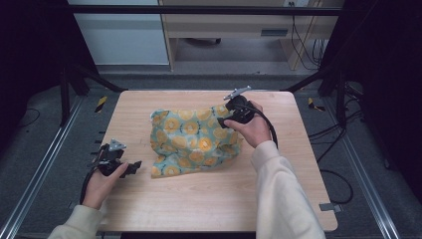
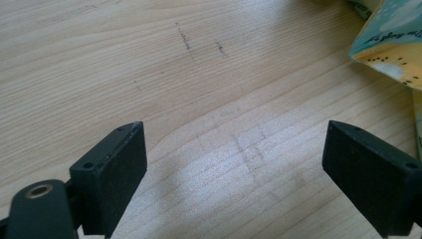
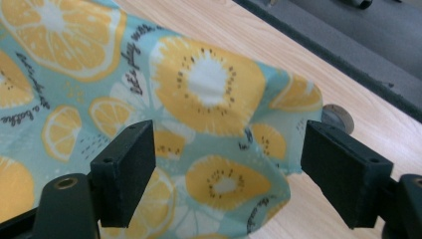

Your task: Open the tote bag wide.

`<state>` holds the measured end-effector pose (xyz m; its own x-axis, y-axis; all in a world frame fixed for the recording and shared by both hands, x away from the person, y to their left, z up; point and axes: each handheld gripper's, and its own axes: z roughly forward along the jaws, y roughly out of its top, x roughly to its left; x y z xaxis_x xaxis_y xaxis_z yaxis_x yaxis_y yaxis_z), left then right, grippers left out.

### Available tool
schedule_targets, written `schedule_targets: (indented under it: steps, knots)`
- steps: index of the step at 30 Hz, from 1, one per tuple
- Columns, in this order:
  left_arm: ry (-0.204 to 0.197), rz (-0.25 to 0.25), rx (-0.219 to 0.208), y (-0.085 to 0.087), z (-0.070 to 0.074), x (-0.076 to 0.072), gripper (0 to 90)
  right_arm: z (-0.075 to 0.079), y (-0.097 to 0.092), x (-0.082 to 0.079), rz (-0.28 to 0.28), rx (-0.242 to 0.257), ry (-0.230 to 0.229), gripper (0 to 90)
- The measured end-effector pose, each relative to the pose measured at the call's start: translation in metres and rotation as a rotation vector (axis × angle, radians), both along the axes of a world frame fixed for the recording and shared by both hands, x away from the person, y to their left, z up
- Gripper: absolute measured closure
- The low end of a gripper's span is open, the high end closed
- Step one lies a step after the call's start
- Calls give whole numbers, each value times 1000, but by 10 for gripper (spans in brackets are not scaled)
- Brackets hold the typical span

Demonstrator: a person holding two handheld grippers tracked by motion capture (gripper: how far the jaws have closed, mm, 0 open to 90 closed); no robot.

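Right gripper view is showing the right gripper (image 3: 226,172) with its jaws spread wide, a raised fold of the printed cloth (image 3: 149,99) lying between them and untouched by either pad. To take it well, the jaws should be closing squarely on that fold. Teal with orange citrus slices, the cloth is lying rumpled on the bench (image 1: 209,199). Off beside the cloth, the left gripper (image 2: 234,169) is hovering open over bare wood.
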<state>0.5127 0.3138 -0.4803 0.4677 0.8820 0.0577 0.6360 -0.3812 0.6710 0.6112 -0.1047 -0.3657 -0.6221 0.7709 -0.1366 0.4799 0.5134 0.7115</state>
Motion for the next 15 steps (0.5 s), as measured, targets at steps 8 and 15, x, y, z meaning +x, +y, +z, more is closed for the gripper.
schedule_targets:
  steps: [8,15]
  knots:
    - [0,-5,3,-1,0,0,104,-3,6,1,59,-23,-6,652]
    - [1,-6,2,-1,0,0,104,2,4,-4,60,-4,-10,900]
